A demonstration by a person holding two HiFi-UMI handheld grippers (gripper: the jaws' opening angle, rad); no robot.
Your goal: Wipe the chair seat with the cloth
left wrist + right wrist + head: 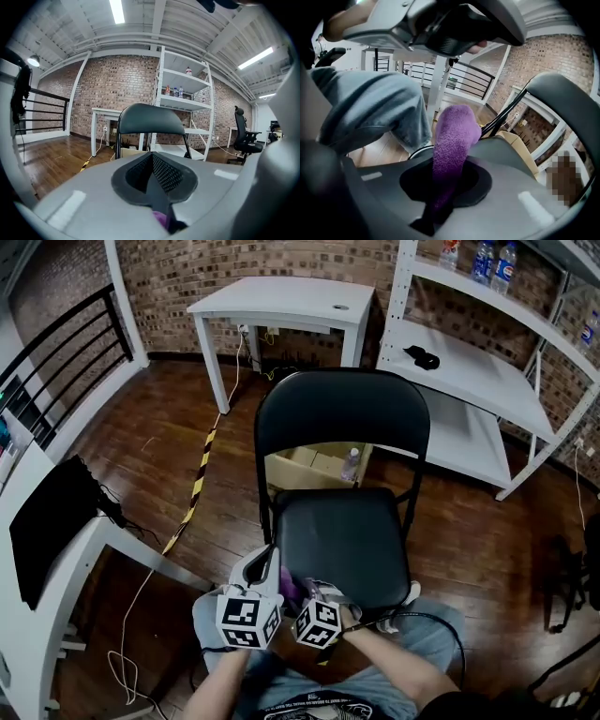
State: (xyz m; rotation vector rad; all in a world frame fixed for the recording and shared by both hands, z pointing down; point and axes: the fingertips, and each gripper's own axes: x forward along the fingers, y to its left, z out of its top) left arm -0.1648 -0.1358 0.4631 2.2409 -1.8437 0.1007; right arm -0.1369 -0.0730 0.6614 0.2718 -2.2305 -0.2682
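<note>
The right tongs (317,590) are clamped on the purple cloth (452,145), which sticks up from between them in a fuzzy roll. The left tongs (269,565) sit just beside them, pressed together, with only a sliver of purple showing low at their near end. Both hang over the front edge of the black chair seat (342,535), the cloth bunched between the two tongs.

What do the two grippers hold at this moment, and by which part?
The right gripper is shut on the purple cloth along its lower part; the other end sticks out. The left gripper is shut on a small bit of it.
</note>
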